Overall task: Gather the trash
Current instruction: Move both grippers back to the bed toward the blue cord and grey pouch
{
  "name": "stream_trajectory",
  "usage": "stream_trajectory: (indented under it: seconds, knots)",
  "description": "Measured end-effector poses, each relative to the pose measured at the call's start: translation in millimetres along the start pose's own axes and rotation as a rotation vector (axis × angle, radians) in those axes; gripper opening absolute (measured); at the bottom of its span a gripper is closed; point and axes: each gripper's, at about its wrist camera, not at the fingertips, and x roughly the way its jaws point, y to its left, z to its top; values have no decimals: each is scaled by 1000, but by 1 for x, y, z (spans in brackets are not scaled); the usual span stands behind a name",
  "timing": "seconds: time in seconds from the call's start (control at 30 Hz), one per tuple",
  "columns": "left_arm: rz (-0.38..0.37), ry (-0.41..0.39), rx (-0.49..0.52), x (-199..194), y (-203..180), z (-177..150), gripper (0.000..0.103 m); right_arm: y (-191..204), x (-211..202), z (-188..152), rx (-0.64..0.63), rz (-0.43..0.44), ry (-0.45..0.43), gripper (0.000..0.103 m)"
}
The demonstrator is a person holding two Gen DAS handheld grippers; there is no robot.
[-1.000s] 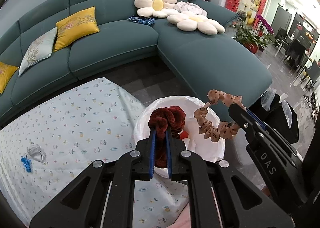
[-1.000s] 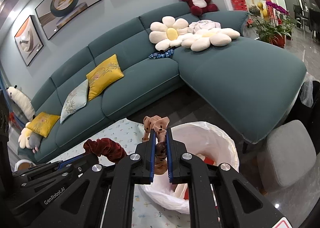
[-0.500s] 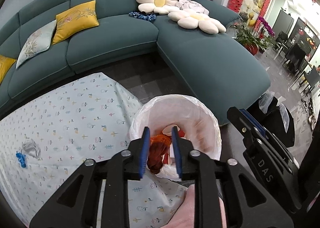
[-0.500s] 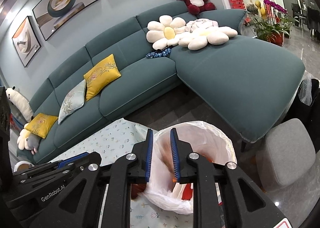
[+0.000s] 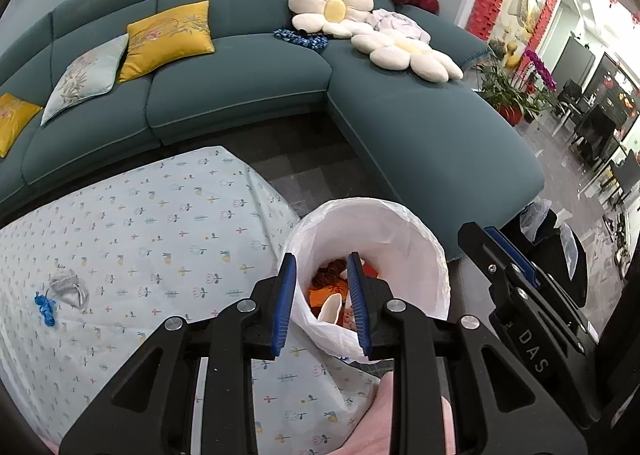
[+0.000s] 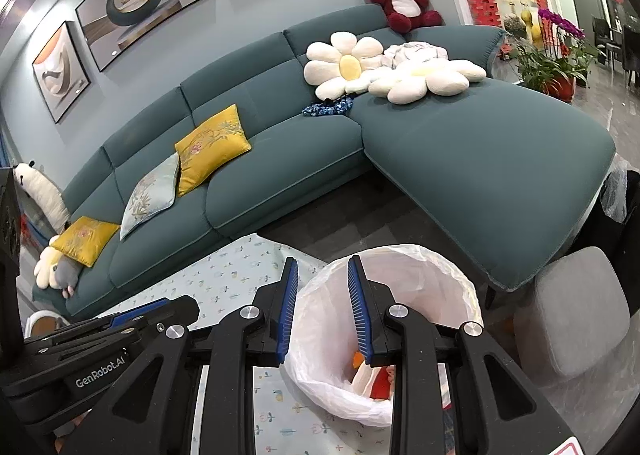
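Observation:
A bin lined with a white bag (image 5: 404, 243) stands at the edge of the patterned tablecloth (image 5: 140, 223); it also shows in the right wrist view (image 6: 432, 279). Inside lie a dark red scrunchie (image 5: 330, 271), orange and white scraps. My left gripper (image 5: 320, 295) is open and empty above the bin mouth. My right gripper (image 6: 322, 295) is open and empty above the bin's left rim; it shows in the left wrist view (image 5: 500, 251). A crumpled grey wrapper (image 5: 70, 291) and a blue scrap (image 5: 44, 305) lie on the cloth at left.
A teal corner sofa (image 6: 460, 159) with yellow cushions (image 5: 168, 37), flower pillows (image 5: 332, 11) and a blue scrunchie-like item (image 5: 300, 39) stands behind. A grey stool (image 6: 576, 315) is right of the bin. Dark tiled floor (image 5: 304, 159) lies between.
Both grippers opened. The dark red scrunchie left the left gripper and the spotted tan scrunchie left the right gripper; both dropped into the bin.

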Motion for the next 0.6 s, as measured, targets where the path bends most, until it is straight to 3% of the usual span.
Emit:
stream_trajectory:
  seconds: [0.6]
  knots:
    - [49, -25, -152, -20, 96, -7, 25, 86, 16, -13, -124, 51, 44, 30]
